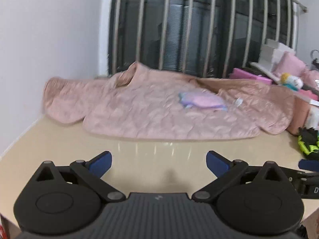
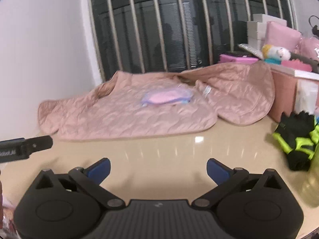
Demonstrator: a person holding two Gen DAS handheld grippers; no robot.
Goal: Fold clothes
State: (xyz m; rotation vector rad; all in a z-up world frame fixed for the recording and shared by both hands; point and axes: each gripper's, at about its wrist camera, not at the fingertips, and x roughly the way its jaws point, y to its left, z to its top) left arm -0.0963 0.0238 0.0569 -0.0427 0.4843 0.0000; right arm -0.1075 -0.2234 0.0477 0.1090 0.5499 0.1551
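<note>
Left gripper: blue-padded fingers spread wide, nothing between them, held over bare beige table. Right gripper: same, fingers spread wide and empty, over the glossy tabletop.

Each view catches the other tool at its edge: left wrist view shows part of the right gripper at the far right, level with its own fingertips; right wrist view shows a black finger of the left gripper poking in from the left edge, just short of the garment's near hem.

Pink quilted jacket lies spread flat across the back of the table, well apart from both grippers, with a purple-pink patch on the chest. Left view shows the jacket's left sleeve end rounded near the white wall; right view shows better the right sleeve bent over and lying against a pink box.

Behind the jacket, a dark window with pale vertical bars.

Right side clutter: black and neon-yellow gloves, fully seen in the right view, only partly in the left. Plush toy on stacked pink and white boxes, clearer in the right view. A yellowish-green translucent thing at the right edge appears only in the right view; too blurred to identify.
</note>
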